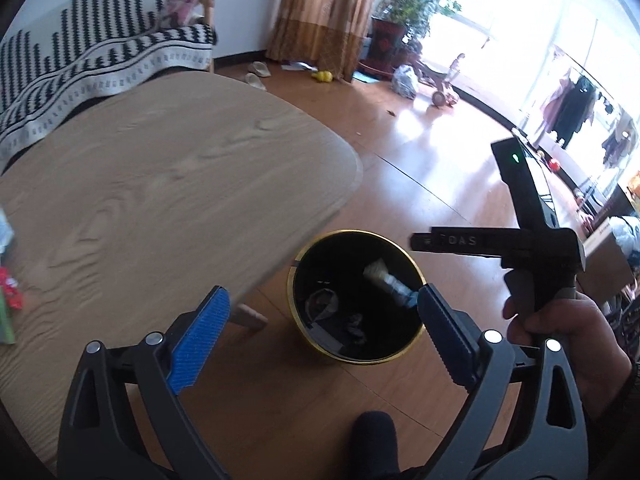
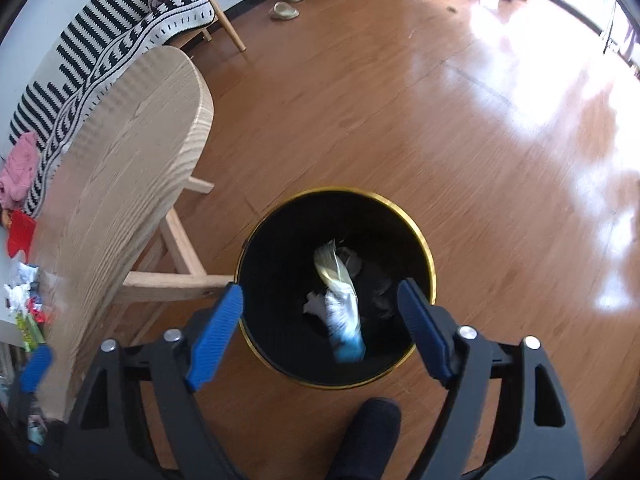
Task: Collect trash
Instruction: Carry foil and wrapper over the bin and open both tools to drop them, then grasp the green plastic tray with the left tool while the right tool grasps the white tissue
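A black bin with a gold rim (image 1: 352,233) (image 2: 340,191) stands on the wood floor beside the table. My right gripper (image 2: 320,286) hangs open right above its mouth. A blurred white, yellow and blue wrapper (image 2: 340,308) (image 1: 386,282) shows inside the bin's opening, free of both pads. Other dark scraps lie at the bottom. My left gripper (image 1: 324,292) is open and empty, higher up and nearer the table. In the left wrist view a hand (image 1: 560,320) holds the right gripper's black body (image 1: 540,248).
A light wooden table (image 1: 160,180) (image 2: 132,140) lies to the left, with several wrappers (image 2: 28,300) (image 1: 8,288) at its near end. Behind it is a sofa with a black-and-white blanket (image 1: 80,60). Slippers (image 2: 284,10) lie on the floor, and a dark shoe (image 2: 368,432) is below.
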Tool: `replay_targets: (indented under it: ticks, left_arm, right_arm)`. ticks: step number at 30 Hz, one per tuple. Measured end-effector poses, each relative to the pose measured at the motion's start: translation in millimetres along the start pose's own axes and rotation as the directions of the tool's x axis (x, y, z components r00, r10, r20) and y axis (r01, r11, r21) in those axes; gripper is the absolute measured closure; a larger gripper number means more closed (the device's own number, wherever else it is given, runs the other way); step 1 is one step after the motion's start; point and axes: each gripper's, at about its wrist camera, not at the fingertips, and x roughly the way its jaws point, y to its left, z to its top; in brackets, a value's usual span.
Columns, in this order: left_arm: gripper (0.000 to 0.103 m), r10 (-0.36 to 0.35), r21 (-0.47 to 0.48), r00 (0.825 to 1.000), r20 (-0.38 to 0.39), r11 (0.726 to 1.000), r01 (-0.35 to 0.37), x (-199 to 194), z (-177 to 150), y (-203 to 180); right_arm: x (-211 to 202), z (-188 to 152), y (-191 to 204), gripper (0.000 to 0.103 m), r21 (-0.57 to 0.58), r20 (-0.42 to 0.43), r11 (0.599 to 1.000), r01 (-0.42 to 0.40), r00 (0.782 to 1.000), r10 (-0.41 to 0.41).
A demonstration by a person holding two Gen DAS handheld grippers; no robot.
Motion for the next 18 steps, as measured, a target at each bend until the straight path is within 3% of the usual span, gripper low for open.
replay_targets:
  ticks: [6,9,12,14,17,18]
  left_arm:
    - [0.009,0.118,-0.095,0.992,0.051,0.989,-0.113,-45,2,66]
    - [0.009,0.215,-0.171,0.976,0.042,0.964,-0.205,-64,-7,110]
    - [0.009,0.275,-0.263,0.961,0.016,0.929,-0.261,-83,-17,159]
    - [0.009,0.338,-0.317,0.941,0.001,0.893,-0.321,-99,-26,192]
    - [0.009,0.456,-0.417,0.889,-0.045,0.8,-0.432,-130,-47,252]
    - [0.009,0.474,-0.446,0.879,-0.059,0.775,-0.448,-137,-52,267]
  right_arm:
    - [-29,0,37,0.027,-0.061,0.104,0.998,0.013,0.995,-0.007]
    - [-41,-1,80,0.026,-0.126,0.139,0.991,-0.032,0.989,0.049]
    - [-42,-7,140,0.025,-0.213,0.119,0.97,-0.115,0.983,0.143]
    - [-40,-10,176,0.025,-0.266,0.095,0.952,-0.151,0.979,0.182]
    - [-31,-22,241,0.025,-0.357,0.044,0.91,-0.209,0.97,0.24]
    - [-28,-30,266,0.025,-0.393,0.019,0.889,-0.237,0.964,0.266]
